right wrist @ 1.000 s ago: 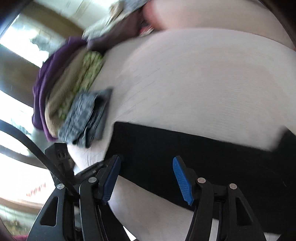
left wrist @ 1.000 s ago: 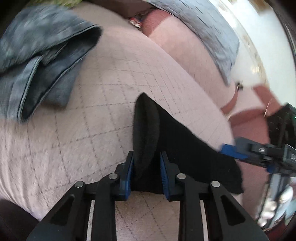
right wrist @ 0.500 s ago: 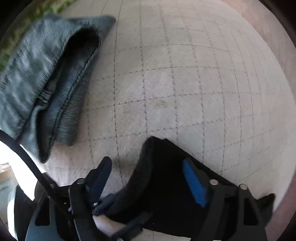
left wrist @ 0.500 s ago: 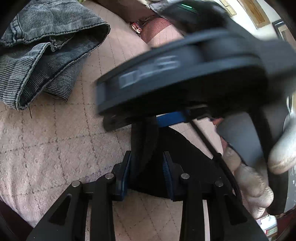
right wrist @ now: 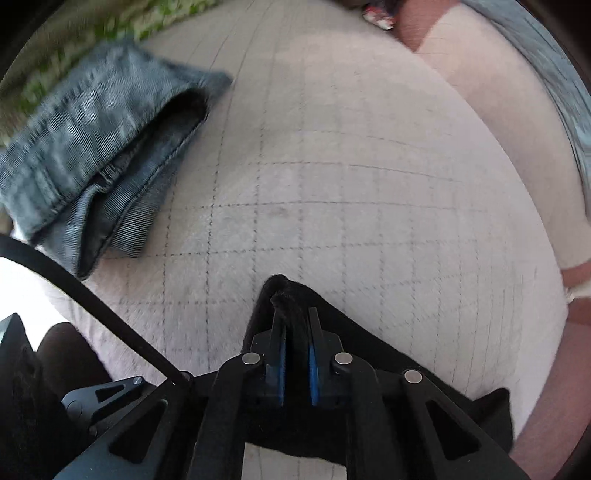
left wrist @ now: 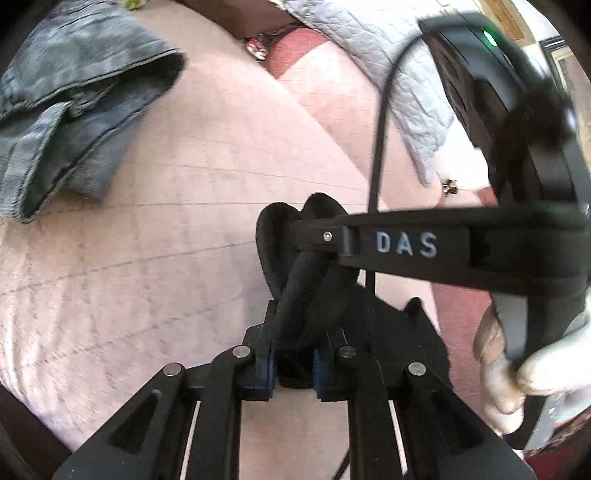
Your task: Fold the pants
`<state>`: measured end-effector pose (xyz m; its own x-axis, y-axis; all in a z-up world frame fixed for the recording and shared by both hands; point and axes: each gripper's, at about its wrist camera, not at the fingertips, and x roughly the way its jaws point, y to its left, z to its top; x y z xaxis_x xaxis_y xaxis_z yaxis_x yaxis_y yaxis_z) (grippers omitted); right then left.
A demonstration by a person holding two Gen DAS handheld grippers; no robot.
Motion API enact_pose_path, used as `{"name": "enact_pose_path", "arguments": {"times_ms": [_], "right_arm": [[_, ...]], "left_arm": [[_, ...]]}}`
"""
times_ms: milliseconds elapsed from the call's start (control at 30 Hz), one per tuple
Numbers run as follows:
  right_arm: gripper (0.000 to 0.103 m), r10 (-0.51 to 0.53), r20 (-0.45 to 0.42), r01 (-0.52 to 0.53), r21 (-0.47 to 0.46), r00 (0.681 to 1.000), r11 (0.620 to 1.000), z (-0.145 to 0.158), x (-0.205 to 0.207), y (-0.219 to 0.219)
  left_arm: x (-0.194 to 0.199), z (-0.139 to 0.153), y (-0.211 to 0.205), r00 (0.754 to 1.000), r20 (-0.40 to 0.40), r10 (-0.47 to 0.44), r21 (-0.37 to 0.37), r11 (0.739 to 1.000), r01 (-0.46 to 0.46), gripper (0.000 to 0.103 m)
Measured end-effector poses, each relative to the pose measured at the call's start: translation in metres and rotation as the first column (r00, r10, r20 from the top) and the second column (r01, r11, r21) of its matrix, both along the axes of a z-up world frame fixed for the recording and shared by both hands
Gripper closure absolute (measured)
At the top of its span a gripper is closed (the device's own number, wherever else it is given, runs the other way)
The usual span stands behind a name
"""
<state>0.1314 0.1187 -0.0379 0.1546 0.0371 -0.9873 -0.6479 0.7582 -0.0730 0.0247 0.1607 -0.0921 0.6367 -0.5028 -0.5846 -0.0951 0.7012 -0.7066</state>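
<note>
The black pants lie bunched on the pink quilted bed cover. My left gripper is shut on a thick fold of the black pants, low in the left wrist view. My right gripper is shut on another fold of the black pants, just beside the left one. The right gripper's black body, marked DAS, crosses the left wrist view with a gloved hand on it.
Folded grey jeans lie on the cover to the upper left; they also show in the right wrist view. A grey quilted blanket and a pink pillow lie at the back. A green patterned cloth lies beyond the jeans.
My right gripper came in from the right beside my left one and shut on a fold of the black pants. My left gripper kept its grip.
</note>
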Motion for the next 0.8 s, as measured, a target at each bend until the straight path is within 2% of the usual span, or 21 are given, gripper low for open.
{"name": "enact_pose_path", "arguments": {"times_ms": [67, 200, 333, 433, 567, 800], "right_arm": [[0.093, -0.041, 0.005, 0.041, 0.049, 0.999, 0.998, 0.010, 0.001, -0.019], [0.093, -0.109, 0.002, 0.108, 0.132, 0.994, 0.985, 0.024, 0.005, -0.064], [0.093, -0.169, -0.012, 0.169, 0.166, 0.985, 0.972, 0.024, 0.010, -0.103], [0.093, -0.216, -0.029, 0.217, 0.200, 0.976, 0.955, 0.022, 0.005, -0.132], [0.093, -0.290, -0.057, 0.295, 0.240, 0.955, 0.925, 0.019, 0.010, -0.172], [0.093, -0.412, -0.071, 0.417, 0.244, 0.908, 0.876, 0.001, 0.015, -0.246]], "left_arm": [[0.001, 0.008, -0.012, 1.000, 0.011, -0.023, -0.002, 1.000, 0.023, 0.090], [0.003, 0.019, -0.047, 0.997, 0.032, -0.071, 0.045, 0.997, 0.070, 0.090], [0.013, 0.018, -0.064, 0.996, 0.004, -0.092, 0.020, 0.996, 0.092, 0.090], [0.024, 0.021, -0.073, 0.992, 0.007, -0.123, 0.029, 0.992, 0.123, 0.090], [0.032, 0.025, -0.107, 0.982, 0.012, -0.190, 0.048, 0.981, 0.189, 0.090], [0.064, 0.018, -0.175, 0.951, -0.031, -0.307, 0.112, 0.945, 0.308, 0.090]]}}
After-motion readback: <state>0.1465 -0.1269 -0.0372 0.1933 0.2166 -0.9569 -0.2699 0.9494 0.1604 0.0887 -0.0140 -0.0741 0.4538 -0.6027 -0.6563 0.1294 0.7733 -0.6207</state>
